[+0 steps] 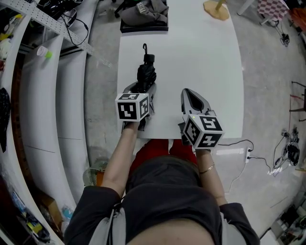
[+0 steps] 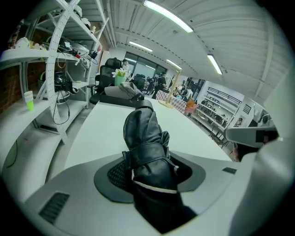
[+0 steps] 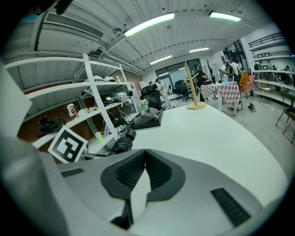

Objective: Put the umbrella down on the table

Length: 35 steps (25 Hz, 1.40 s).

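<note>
Black folded fabric umbrella (image 1: 146,72) stretches along the left part of the white table (image 1: 205,62) in the head view, gripped at its near end, likely for lowering it flat.

Left gripper view: the left gripper (image 2: 152,171) has its jaws wide, clamped on the bundled canopy.

Right gripper view: the right gripper (image 3: 145,154) is pinched together and empty.

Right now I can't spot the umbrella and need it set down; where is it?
In the head view, the black umbrella is clamped in the left gripper, above the near-left part of the table.

Grey fabric bundle (image 1: 143,14), wooden stand (image 1: 216,10), white shelving (image 1: 52,95), floor cables (image 1: 249,152)
</note>
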### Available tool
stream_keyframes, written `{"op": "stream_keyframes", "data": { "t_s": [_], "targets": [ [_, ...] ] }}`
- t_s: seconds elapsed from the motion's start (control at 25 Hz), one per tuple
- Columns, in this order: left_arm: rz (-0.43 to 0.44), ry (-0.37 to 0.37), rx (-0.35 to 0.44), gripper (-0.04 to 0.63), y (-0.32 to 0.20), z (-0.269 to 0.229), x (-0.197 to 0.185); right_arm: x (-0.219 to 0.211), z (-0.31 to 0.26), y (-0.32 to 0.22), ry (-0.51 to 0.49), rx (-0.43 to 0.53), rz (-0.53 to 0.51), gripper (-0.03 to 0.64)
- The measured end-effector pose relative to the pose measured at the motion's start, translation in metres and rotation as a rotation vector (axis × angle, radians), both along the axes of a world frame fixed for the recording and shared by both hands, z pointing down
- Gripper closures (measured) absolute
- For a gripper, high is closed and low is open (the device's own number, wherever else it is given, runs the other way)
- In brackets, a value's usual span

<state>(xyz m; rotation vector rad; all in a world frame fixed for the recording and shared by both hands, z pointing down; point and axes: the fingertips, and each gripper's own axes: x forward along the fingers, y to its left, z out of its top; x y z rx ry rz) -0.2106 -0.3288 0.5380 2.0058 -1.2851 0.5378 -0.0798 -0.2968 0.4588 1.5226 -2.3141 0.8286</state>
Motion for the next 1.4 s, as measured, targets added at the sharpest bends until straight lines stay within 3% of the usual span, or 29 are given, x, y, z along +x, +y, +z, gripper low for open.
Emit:
{"op": "stream_keyframes", "data": {
  "t_s": [1.04,1.4],
  "targets": [
    [-0.016,-0.051,-0.092,0.359,-0.008,0.020,0.002,-0.004,0.009,0.001,0.002,-0.028,-0.005,0.598],
    [-0.055,-0.062,-0.050,0.337,-0.013,0.013,0.000,-0.005,0.005,0.004,0.005,-0.022,-0.011,0.598]
  ]
}}
